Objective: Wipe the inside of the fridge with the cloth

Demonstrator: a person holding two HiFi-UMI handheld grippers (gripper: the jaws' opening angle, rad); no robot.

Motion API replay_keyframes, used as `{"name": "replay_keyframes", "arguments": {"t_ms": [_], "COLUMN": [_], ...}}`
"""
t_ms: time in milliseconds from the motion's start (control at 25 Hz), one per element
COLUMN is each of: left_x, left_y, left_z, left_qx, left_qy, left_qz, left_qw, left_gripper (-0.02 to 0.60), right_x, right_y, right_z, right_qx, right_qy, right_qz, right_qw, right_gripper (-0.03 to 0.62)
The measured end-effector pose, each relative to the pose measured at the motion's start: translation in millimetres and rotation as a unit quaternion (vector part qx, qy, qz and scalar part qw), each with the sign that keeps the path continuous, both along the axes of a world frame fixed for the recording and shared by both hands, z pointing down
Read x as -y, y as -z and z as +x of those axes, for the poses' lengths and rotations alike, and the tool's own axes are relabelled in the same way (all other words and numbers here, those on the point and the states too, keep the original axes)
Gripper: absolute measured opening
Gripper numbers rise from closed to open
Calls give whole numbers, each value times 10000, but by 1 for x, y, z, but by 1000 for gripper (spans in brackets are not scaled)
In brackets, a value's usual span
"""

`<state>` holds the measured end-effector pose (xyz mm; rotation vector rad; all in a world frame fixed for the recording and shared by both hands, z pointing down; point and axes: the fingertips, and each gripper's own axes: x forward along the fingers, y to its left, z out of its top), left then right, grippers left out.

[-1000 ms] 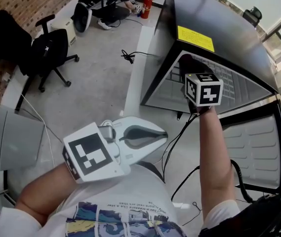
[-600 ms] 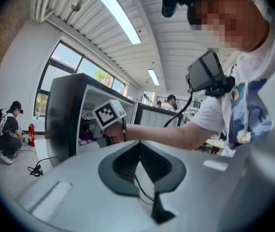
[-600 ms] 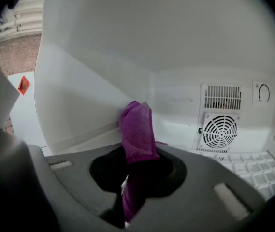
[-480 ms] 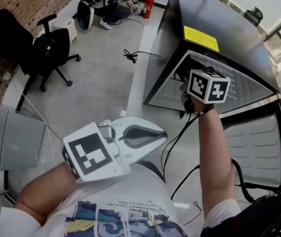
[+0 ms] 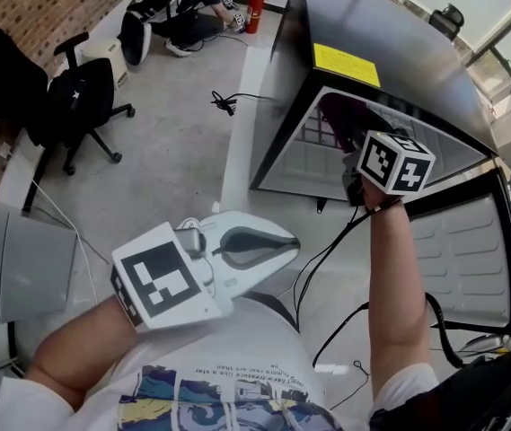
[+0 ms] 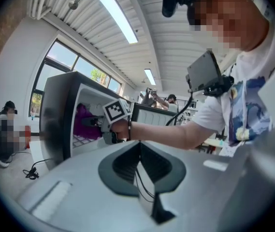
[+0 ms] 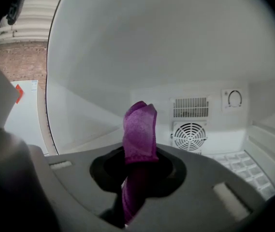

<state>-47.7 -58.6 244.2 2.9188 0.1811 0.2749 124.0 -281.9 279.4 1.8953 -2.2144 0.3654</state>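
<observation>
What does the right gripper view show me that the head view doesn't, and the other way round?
Only the right gripper view: the right gripper shut on the purple cloth, and the fridge's back wall with a round fan vent and a dial.
Only the head view: the left gripper held outside the fridge, the yellow label on its dark outer shell, the open door and an office chair.
Both: the purple cloth inside the fridge's white interior.
</observation>
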Motion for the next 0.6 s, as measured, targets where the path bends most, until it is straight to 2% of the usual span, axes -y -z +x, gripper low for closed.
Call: {"name": "replay_keyframes", "arguments": {"t_ms": [240,600], "left_x": [-5,-15], "left_y": [-1,1], "left_z": [15,50], "left_qx": [-29,-83], "left_qy": [-220,-626], "left_qz": [-26,-77], "left_qw": [9998,9980], "left_gripper": [5,5], "right_x": [-23,-64], "right_y": [19,29], "right_z": [66,158], "right_qx": [-161,-1032], "right_qy": [-717,-1587], "right_qz": [206,184], "right_qw": [9971,9817], "right_gripper": [54,54]}}
